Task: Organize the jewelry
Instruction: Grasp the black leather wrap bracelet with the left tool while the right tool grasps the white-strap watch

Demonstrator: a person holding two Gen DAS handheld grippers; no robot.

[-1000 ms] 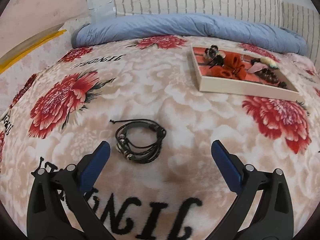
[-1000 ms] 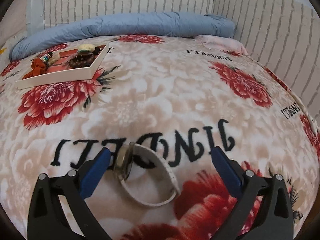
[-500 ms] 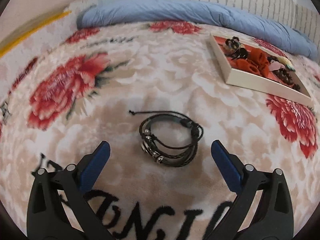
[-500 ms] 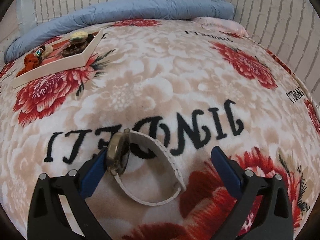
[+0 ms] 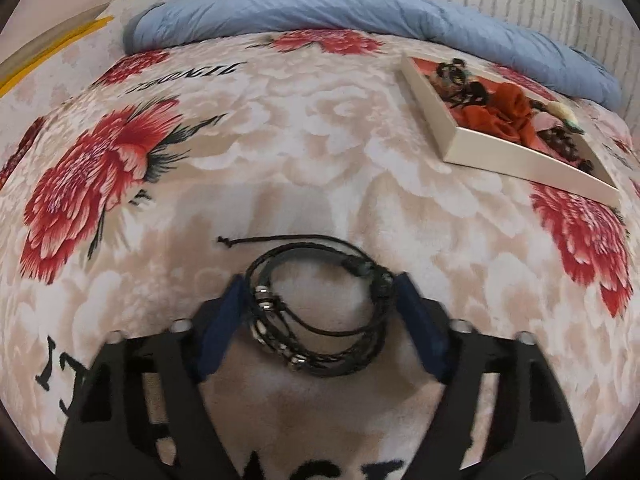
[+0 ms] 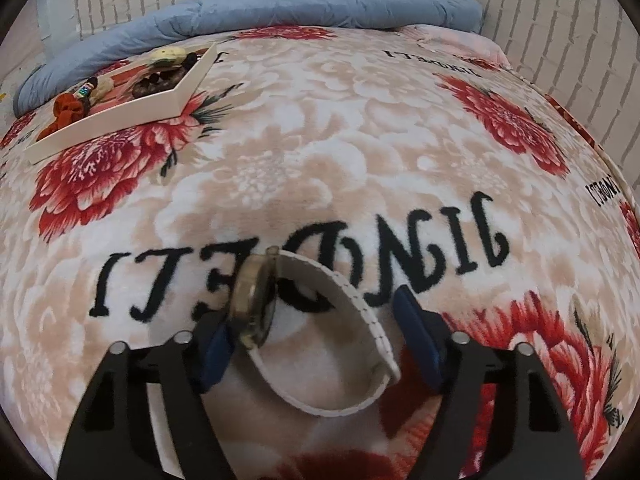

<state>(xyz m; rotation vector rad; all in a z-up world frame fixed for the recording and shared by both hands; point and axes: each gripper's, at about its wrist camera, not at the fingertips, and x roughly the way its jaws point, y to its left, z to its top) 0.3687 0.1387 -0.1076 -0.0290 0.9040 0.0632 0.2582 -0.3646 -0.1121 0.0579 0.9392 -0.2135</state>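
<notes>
A black multi-strand cord bracelet (image 5: 320,312) with small metal beads lies on the floral blanket. My left gripper (image 5: 320,286) straddles it and its jaws are closing. The blue pads (image 5: 224,320) stand right at the bracelet's two sides, and the ring keeps its round shape. A white-strapped watch (image 6: 320,340) with a gold case stands on edge between the fingers of my right gripper (image 6: 316,316), whose jaws are also closing. There the left pad is against the case, and the right pad (image 6: 416,332) is a little short of the strap.
A shallow white tray (image 5: 520,164) holding orange scrunchies, dark beads and other pieces sits far right in the left wrist view. The tray (image 6: 120,120) is far left in the right wrist view. A blue duvet (image 5: 360,12) lies rolled along the brick wall behind.
Both pairs of jaws have narrowed from wide open. The left gripper moved forward and down until the bracelet came between its fingers. The right gripper stayed over the watch.
</notes>
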